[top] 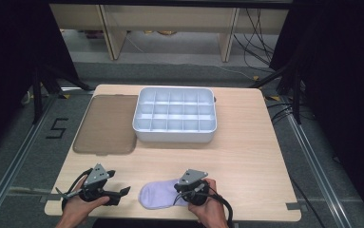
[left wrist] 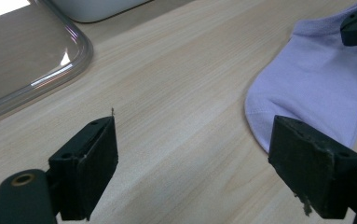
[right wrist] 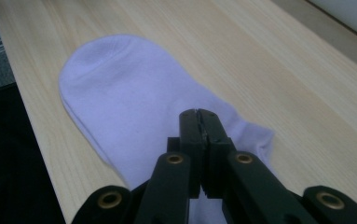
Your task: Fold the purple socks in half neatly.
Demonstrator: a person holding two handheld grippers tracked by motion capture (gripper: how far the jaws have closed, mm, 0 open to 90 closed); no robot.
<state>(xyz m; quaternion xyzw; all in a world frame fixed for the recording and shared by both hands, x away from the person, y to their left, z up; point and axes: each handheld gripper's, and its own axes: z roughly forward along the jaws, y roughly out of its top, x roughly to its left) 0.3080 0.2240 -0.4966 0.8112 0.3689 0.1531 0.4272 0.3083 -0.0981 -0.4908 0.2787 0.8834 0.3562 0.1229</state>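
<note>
Risk: your right gripper (right wrist: 199, 116) fingers look clenched above the sock (right wrist: 134, 102), maybe catching no fabric; left gripper (left wrist: 195, 163) gapes unused.

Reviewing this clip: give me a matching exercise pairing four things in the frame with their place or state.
Column 1:
1. sock
2. divided tray
3. left claw
4. right claw

Column 2:
A. jaws wide apart over bare wood
B. white, at the far middle of the table
C. jaws pressed together over the fabric
D. pale purple, flat near the front edge

Pairs: 1-D, 2-B, 3-A, 4-C
</note>
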